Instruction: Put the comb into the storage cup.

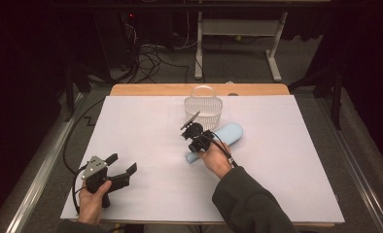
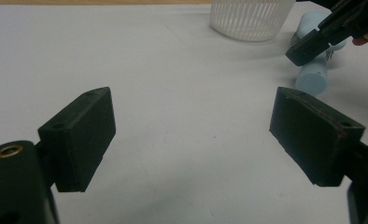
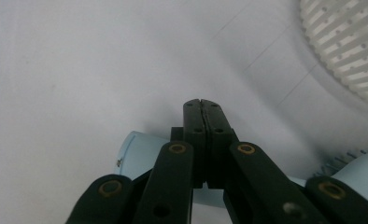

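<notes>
Nearest the high camera, at about six o'clock on the table's edge, a dark sleeve (image 1: pixel 250 204) came in from below, and at about seven o'clock a bare hand (image 1: pixel 91 201) held the left gripper (image 1: pixel 121 169) low over the white table cover (image 1: pixel 146 141). Its jaws stood spread wide with nothing between them; in the left gripper view the two black pads (image 2: pixel 81 137) flanked only bare white surface. No brand, label or writing could be read on either tool, on the cover or on the objects.

Farther in, close to the middle of the table, the right hand (image 1: pixel 216 160) carried the right gripper (image 1: pixel 191 129), its grey plate tilted toward twelve o'clock. Its jaws were pressed together, pad against pad, gripping nothing, as the right gripper view showed plainly from behind the fingers (image 3: pixel 202 122). The light blue object (image 1: pixel 223 136), a long rounded piece lying flat on the cover, ran from about eight o'clock to two o'clock beneath and just beyond that gripper. In the right gripper view its pale blue body (image 3: pixel 135 156) lay under the linkage, behind the closed tips, which pointed past it at bare cover; whether the tool touched it could not be told.

Beyond that, toward twelve o'clock, the white slatted basket (image 1: pixel 203 108) stood upright with its handle raised, just beside the far end of the blue object. At the far edge a strip of bare wooden tabletop (image 1: pixel 146 90) showed past the cover.
</notes>
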`<action>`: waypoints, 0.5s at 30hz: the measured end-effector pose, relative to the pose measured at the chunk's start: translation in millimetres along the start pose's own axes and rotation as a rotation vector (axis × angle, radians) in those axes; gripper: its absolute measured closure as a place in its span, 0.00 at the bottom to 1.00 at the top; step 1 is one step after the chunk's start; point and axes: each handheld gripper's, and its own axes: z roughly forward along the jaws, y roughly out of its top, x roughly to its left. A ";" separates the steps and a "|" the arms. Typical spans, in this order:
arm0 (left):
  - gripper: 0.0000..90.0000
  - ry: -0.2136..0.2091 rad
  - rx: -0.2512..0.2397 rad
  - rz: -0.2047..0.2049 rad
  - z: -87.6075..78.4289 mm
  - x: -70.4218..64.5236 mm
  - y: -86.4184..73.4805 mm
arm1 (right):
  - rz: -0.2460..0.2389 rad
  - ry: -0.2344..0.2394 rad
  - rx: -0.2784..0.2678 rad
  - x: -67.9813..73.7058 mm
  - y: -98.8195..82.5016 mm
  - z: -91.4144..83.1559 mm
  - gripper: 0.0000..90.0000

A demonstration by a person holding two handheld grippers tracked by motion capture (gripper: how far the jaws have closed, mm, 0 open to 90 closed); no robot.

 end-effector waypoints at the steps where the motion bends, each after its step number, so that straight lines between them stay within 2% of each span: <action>1: 0.17 0.004 0.001 0.007 -0.3 -0.1 0.1 | -0.009 0.002 -0.003 -0.3 -1.4 -0.2 1.00; 2: 0.17 0.007 0.002 0.013 -0.5 -0.3 0.1 | 0.005 0.004 0.000 0.9 -3.0 -1.2 1.00; 6: 0.17 0.008 0.009 0.029 -0.5 -1.8 0.1 | 0.010 0.014 0.000 0.3 -10.9 -4.9 1.00; 12: 0.17 0.006 0.013 0.031 0.4 -2.6 0.0 | 0.002 0.015 -0.006 -2.2 -22.7 -10.5 1.00; 15: 0.17 0.007 0.013 0.027 0.4 -2.3 0.0 | 0.014 0.014 -0.012 -4.3 -28.5 -13.1 1.00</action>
